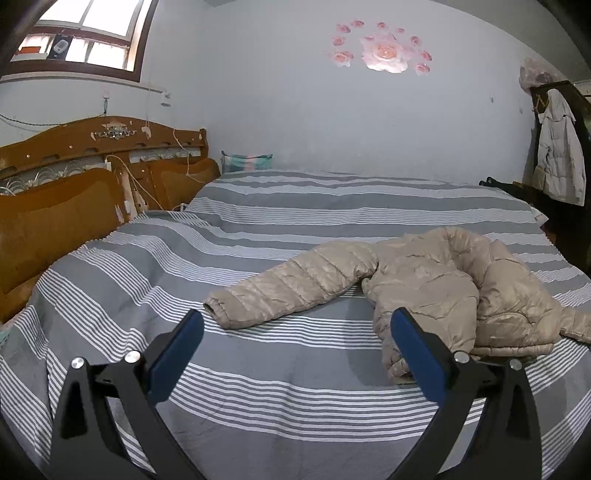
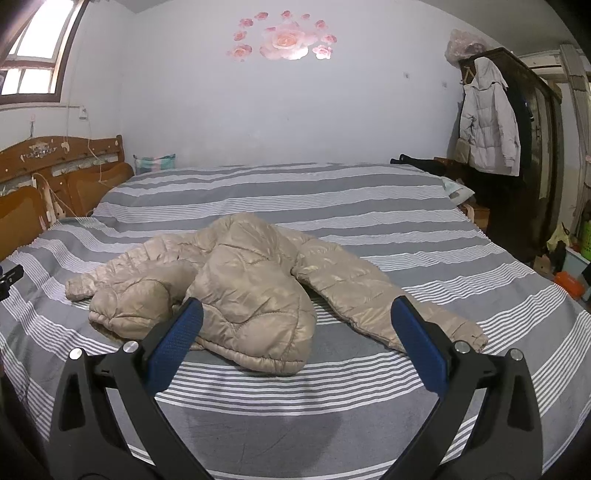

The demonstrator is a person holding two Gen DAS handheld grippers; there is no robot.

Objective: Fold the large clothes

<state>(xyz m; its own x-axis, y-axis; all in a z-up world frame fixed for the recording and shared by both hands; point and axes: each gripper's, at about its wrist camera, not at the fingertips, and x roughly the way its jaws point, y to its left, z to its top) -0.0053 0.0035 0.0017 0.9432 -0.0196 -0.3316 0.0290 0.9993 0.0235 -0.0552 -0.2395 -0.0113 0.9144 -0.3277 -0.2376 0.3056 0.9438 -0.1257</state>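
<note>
Right under my tongs it's all bed (image 1: pixel 295 406): a grey sheet with bands of thin white stripes, a bit rumpled, filling most of both views. Both of mine hang low over the near edge, pointing across the mattress toward the far wall. My left gripper (image 1: pixel 297 328) is spread wide, blue pads well apart, nothing between them. My right gripper (image 2: pixel 297 317) is the same, jaws gaping and empty.

The beige puffer jacket (image 2: pixel 240 280) lies crumpled on the sheet just past the tips. From the left view it sits at about 1 o'clock, one sleeve (image 1: pixel 291 284) stretched flat toward 11 with the cuff just beyond my left pad, and the bunched body running behind the right pad. From the right view the heap is dead ahead at 12, its hem just beyond the gap, and the other sleeve (image 2: pixel 388 295) trails toward 2 o'clock, passing behind my right-hand pad. I can't tell whether either pad actually touches the fabric.

Further out, a carved wooden headboard (image 1: pixel 103 147) at 10 o'clock, and a checked pillow (image 2: pixel 154 163) against the wall. A white coat (image 2: pixel 487 129) hangs on a dark wardrobe (image 2: pixel 539 147) at 2 o'clock. Pink rose stickers (image 2: pixel 284 38) sit high on the pale wall, window (image 1: pixel 92 33) up at 11.
</note>
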